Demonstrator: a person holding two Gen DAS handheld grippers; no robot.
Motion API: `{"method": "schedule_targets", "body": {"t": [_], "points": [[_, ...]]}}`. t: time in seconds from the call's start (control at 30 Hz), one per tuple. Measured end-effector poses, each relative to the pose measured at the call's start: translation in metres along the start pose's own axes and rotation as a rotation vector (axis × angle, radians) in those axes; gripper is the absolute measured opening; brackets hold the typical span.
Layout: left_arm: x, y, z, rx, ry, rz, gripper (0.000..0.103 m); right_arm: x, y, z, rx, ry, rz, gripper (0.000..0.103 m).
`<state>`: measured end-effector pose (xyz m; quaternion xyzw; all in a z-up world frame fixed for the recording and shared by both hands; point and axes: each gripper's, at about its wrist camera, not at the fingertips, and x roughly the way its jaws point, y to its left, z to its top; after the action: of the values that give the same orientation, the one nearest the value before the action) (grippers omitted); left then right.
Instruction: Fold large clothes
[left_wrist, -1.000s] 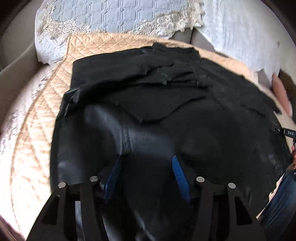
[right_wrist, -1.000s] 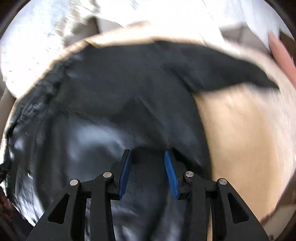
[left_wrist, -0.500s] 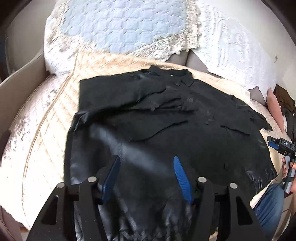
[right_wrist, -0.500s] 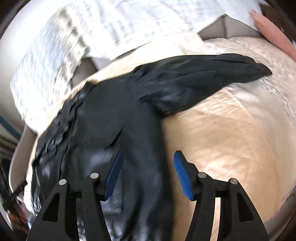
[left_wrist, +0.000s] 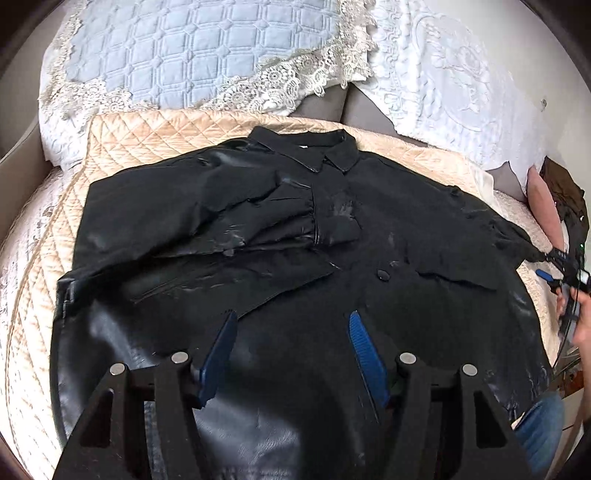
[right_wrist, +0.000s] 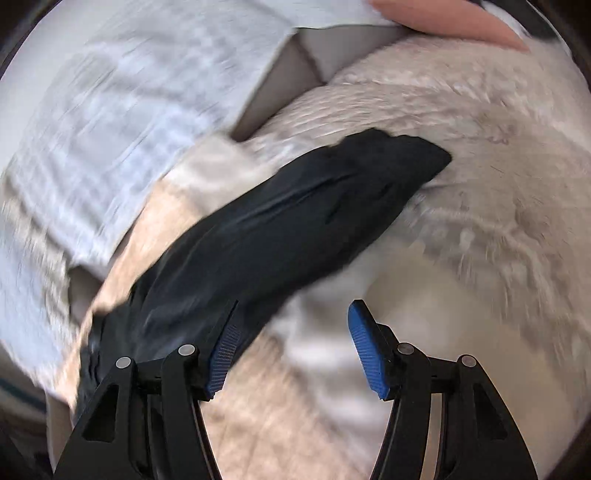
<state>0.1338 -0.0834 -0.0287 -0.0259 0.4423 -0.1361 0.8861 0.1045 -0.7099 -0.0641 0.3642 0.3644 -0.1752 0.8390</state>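
Two open grippers over a black jacket (left_wrist: 332, 258) spread front-up on a quilted bed cover (left_wrist: 147, 133).

One sleeve is already folded across the chest; the other sleeve (right_wrist: 295, 221) lies stretched out to the side on the cover. The left gripper (left_wrist: 291, 354) hovers wide above the lower front, holding nothing. The right gripper (right_wrist: 291, 343) is spread wide beside the outstretched sleeve, empty. To fold well, I would pinch that sleeve near its cuff (right_wrist: 417, 155), lift it only slightly, and lay it flat across the chest over the first.
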Motion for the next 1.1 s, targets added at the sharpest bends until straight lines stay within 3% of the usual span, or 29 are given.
{"method": "schedule_targets", "body": {"t": [0.1, 0.3, 0.33, 0.4, 0.57, 0.67, 0.8, 0.9, 1.1], "points": [[0.008, 0.000, 0.002, 0.008, 0.013, 0.014, 0.065, 0.017, -0.020, 0.021, 0.081, -0.034, 0.025, 0.060], [0.020, 0.008, 0.005, -0.005, 0.028, 0.038, 0.065, 0.041, -0.022, 0.042, 0.059, -0.103, 0.000, 0.059], [0.022, 0.009, 0.005, -0.007, 0.032, 0.041, 0.065, 0.042, -0.019, 0.044, 0.051, -0.100, -0.016, 0.056], [0.025, 0.012, 0.006, -0.013, 0.034, 0.043, 0.065, 0.045, -0.013, 0.050, 0.028, -0.078, -0.043, 0.008], [0.024, 0.020, 0.011, -0.021, 0.011, 0.029, 0.065, 0.017, 0.024, 0.057, -0.049, -0.128, 0.000, 0.004], [0.018, 0.026, 0.017, -0.024, -0.018, 0.015, 0.065, -0.012, 0.075, 0.053, -0.163, -0.158, 0.070, 0.004], [0.013, 0.034, 0.027, -0.029, -0.056, 0.000, 0.065, -0.042, 0.165, 0.023, -0.344, -0.150, 0.201, 0.004], [0.010, 0.039, 0.037, -0.034, -0.090, -0.012, 0.065, -0.042, 0.222, -0.014, -0.454, -0.096, 0.280, 0.004], [0.018, 0.051, 0.054, -0.039, -0.130, -0.034, 0.065, 0.023, 0.286, -0.108, -0.589, 0.124, 0.352, 0.006]]}}
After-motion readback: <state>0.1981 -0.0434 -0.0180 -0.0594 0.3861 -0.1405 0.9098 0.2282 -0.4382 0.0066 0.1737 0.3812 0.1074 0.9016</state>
